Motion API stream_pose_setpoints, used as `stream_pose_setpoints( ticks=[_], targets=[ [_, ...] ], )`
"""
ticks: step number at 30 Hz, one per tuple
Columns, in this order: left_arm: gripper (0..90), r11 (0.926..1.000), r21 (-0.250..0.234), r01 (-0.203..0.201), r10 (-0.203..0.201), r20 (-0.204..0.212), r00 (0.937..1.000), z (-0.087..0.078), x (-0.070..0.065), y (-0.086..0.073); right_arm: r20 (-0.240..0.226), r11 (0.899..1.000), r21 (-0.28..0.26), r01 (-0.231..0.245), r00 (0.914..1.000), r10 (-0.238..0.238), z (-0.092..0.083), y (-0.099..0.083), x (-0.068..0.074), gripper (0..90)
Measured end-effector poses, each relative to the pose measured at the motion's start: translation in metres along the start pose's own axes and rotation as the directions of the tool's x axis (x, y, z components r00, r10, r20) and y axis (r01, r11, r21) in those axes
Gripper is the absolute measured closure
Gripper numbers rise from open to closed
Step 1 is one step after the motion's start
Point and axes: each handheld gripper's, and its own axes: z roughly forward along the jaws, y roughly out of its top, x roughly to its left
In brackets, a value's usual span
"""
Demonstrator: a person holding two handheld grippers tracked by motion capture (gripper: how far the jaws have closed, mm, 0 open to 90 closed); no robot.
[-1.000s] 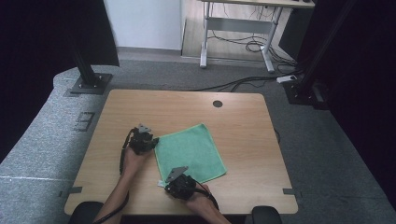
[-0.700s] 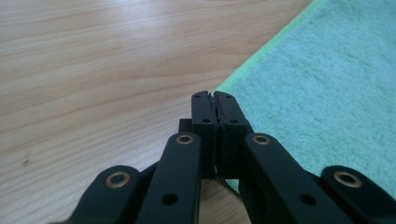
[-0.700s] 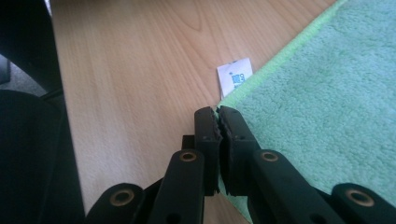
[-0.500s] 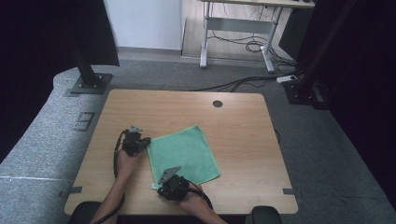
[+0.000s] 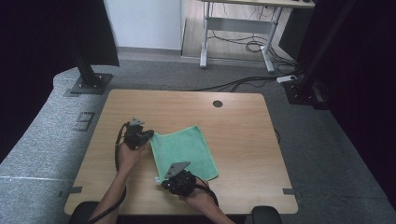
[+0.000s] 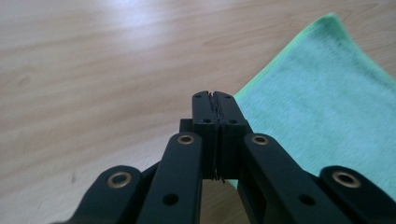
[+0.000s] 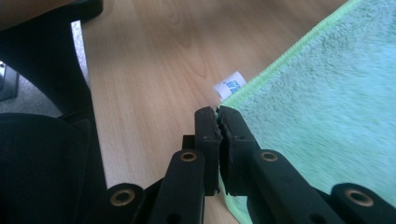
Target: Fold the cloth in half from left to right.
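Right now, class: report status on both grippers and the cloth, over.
Left gripper shut on green cloth corner. Right gripper shut on its near edge. Wooden table around it bare.

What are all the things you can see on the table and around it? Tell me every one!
Soft green terry cloth: one, green, lying on the near left part of the table, a white label at its near edge.
Light wooden table: one, pale wood, centre of the high view, a dark round hole near its far edge.
Grey carpet floor: grey, all round the table.
White metal desk frame: one, white, far behind, black cables under it.
Black stand base: one, black, beyond the table's far left corner.
Left gripper: black, jaws shut on the cloth's far left corner.
Right gripper: black, jaws shut on the cloth's near left corner.
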Motion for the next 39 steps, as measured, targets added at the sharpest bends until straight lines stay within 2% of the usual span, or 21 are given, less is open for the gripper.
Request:
stream_pose_setpoints(
  ticks=[4, 10, 14, 18, 22, 27, 34, 39],
  targets=[
    [88.1, 0.9997, -0.007, -0.025, 0.025, 0.012, 0.9996, 0.008, -0.011, 0.015, 0.039, 0.999, -0.021, -0.029, 0.9988, 0.03, -0.016, -0.007, -0.01, 85.6],
    [88.1, 0.9989, -0.003, -0.047, 0.047, 0.019, 0.9987, 0.02, -0.022, 0.025, 0.073, 0.998, -0.037, -0.056, 0.9956, 0.058, -0.03, -0.017, -0.021, 85.6],
    [88.1, 0.9981, -0.009, -0.06, 0.061, 0.033, 0.9976, 0.03, -0.029, 0.03, 0.102, 0.994, -0.048, -0.093, 0.99, 0.098, -0.041, -0.03, -0.034, 85.6],
    [88.1, 0.9974, -0.016, -0.071, 0.071, 0.045, 0.9965, 0.04, -0.036, 0.034, 0.112, 0.992, -0.048, -0.117, 0.9862, 0.122, -0.045, -0.038, -0.04, 85.6],
    [88.1, 0.9951, -0.016, -0.098, 0.098, 0.05, 0.9939, 0.051, -0.045, 0.039, 0.13, 0.988, -0.056, -0.143, 0.9802, 0.149, -0.054, -0.048, -0.048, 85.7],
    [88.1, 0.9931, -0.02, -0.115, 0.116, 0.053, 0.9918, 0.056, -0.052, 0.045, 0.143, 0.985, -0.066, -0.158, 0.9758, 0.166, -0.06, -0.053, -0.053, 85.7],
    [88.1, 0.9893, -0.023, -0.144, 0.146, 0.068, 0.987, 0.068, -0.068, 0.055, 0.166, 0.977, -0.084, -0.195, 0.9642, 0.207, -0.075, -0.067, -0.063, 85.7],
    [88.0, 0.9872, -0.02, -0.158, 0.159, 0.075, 0.9844, 0.073, -0.074, 0.06, 0.175, 0.974, -0.091, -0.21, 0.9591, 0.223, -0.082, -0.071, -0.066, 85.7]
  ],
)
